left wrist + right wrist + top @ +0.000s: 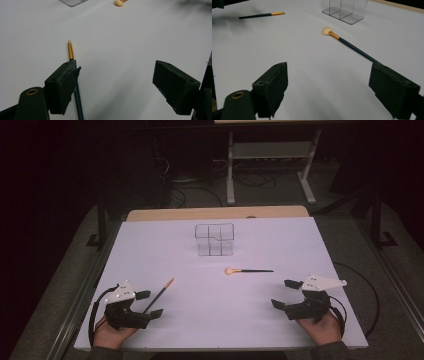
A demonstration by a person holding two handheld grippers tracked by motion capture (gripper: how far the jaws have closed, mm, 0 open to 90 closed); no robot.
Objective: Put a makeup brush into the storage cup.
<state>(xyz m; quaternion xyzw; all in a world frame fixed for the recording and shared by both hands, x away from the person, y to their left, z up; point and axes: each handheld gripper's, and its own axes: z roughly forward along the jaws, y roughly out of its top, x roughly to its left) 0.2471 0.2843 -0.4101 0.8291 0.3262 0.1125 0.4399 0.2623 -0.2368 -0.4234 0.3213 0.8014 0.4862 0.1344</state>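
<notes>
Both grippers resting at the near edge of the white table (150, 245), jaws wide, nothing held: left gripper (149, 304) just beside the thin gold-tipped brush (160, 294), right gripper (285, 294) near the fan brush (247, 270). Probably meant for the clear organizer (214, 239) behind.

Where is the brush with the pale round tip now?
In the high view, the round-tipped brush lies mid-table, just before the clear organizer, up-left of the right tool.

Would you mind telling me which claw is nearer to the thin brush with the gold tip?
Left. The left claw sits open right beside the thin brush, whose handle runs between its jaws. The right claw is open far across the table, nearer the fluffy brush.
</notes>
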